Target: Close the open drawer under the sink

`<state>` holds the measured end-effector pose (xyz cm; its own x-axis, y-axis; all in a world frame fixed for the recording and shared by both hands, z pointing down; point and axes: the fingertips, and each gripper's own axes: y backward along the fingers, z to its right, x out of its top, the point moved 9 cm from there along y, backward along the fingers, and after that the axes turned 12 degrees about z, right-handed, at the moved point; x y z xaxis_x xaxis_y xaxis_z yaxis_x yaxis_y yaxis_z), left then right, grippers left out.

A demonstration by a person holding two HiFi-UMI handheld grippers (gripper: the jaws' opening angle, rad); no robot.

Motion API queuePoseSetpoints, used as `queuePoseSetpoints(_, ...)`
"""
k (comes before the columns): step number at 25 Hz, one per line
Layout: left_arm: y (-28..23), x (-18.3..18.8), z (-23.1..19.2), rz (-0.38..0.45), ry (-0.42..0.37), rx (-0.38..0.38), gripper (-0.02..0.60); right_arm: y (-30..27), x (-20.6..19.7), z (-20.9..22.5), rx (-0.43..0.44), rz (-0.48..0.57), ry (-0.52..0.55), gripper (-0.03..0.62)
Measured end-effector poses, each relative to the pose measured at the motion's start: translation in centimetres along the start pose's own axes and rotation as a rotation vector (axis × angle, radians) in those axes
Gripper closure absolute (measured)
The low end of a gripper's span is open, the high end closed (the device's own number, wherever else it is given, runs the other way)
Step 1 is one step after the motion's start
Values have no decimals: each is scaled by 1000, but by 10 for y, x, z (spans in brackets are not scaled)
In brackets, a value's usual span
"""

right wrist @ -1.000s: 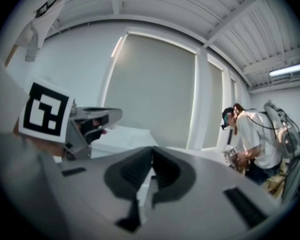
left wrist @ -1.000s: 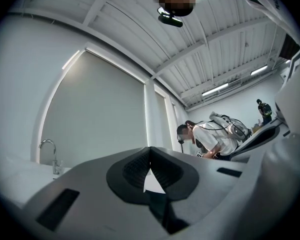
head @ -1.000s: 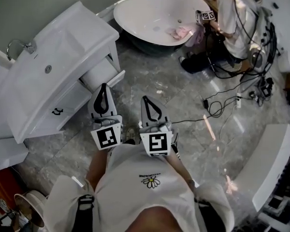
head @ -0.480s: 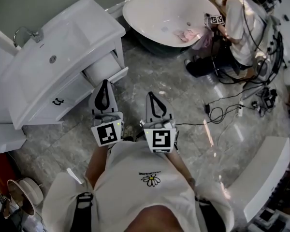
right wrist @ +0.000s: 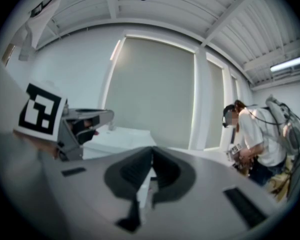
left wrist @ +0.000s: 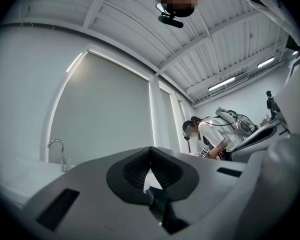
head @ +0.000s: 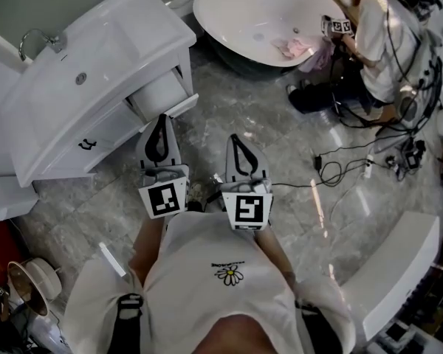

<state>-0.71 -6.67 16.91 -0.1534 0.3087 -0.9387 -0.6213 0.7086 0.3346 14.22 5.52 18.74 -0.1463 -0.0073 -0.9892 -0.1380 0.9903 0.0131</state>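
Note:
The white vanity with its sink stands at the upper left of the head view. Under the sink, a white drawer sticks out toward the floor. My left gripper hovers just short of that drawer's front, shut with nothing in it. My right gripper is beside it to the right over the marble floor, also shut and empty. In the left gripper view the shut left gripper points at the wall, with the faucet at the left. The right gripper has its tips together in its own view.
A lower drawer with a black handle is closed. A white bathtub lies at the back, where another person bends over it. Cables trail on the floor at right. A white fixture lies at lower right.
Both grippers stay shut and almost in the same place. The head view has drifted, so the vanity and tub sit a little further right and higher in the picture.

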Motion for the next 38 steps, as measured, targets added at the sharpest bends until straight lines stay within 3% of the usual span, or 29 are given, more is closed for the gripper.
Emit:
queuePoseSetpoints(5,-5,-10,-5,15,1,13,560,-19,-1,0,17,47,7,565)
queuePoseSetpoints(13,7,-51,-8,-49,11,130,560,-60,-28,0,77,73,-42,565)
queuePoseSetpoints(22,20,-161,-31,-117,48,286,560,-117,-115,-29,192,41,-63,565)
queuePoseSetpoints(28,53,-241,-34,-206,76,405,560,-130,-189,-56,245,13,-98,565)
queuePoseSetpoints(38,97,-322,-24,-276,84,473,560,-121,-283,-82,281,-80,-147,565)
